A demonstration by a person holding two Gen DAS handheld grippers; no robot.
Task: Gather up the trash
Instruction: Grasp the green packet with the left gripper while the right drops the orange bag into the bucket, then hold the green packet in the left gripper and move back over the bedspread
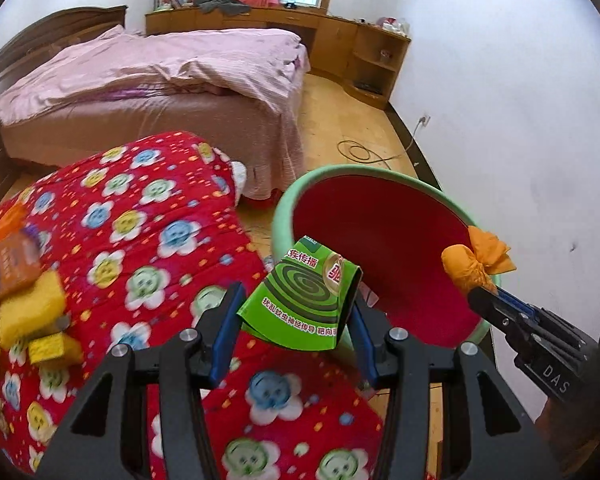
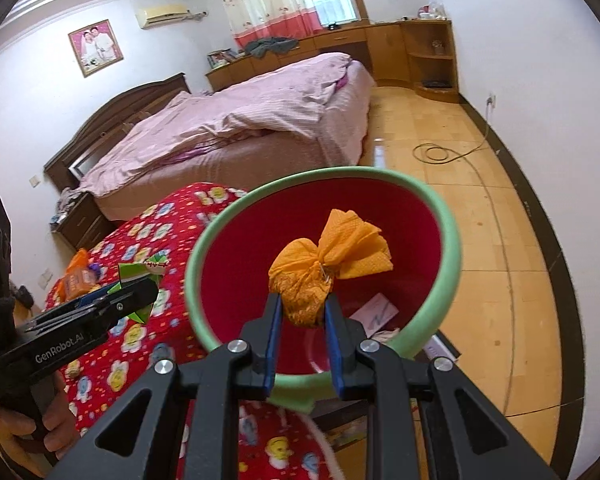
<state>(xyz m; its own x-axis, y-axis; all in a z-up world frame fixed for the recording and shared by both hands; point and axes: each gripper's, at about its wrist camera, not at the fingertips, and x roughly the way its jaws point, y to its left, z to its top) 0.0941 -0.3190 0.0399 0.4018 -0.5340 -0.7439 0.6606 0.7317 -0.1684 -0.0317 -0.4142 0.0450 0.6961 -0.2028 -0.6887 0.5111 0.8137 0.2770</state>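
My left gripper (image 1: 296, 312) is shut on a flattened green mosquito-coil box (image 1: 304, 300) and holds it at the near rim of a red bin with a green rim (image 1: 288, 196). My right gripper (image 2: 302, 312) is shut on an orange knotted wad (image 2: 320, 268) and holds it over the mouth of the bin (image 2: 448, 220). The wad also shows in the left wrist view (image 1: 472, 260), at the bin's right rim. The left gripper with the green box shows in the right wrist view (image 2: 136, 292), left of the bin.
A red flowered quilt (image 1: 148, 240) covers the surface left of the bin. On it lie yellow sponges (image 1: 32, 312) and an orange packet (image 1: 12, 264). Paper scraps (image 2: 376, 312) lie in the bin. A pink bed (image 1: 160, 80) and a floor cable (image 1: 360, 152) lie beyond.
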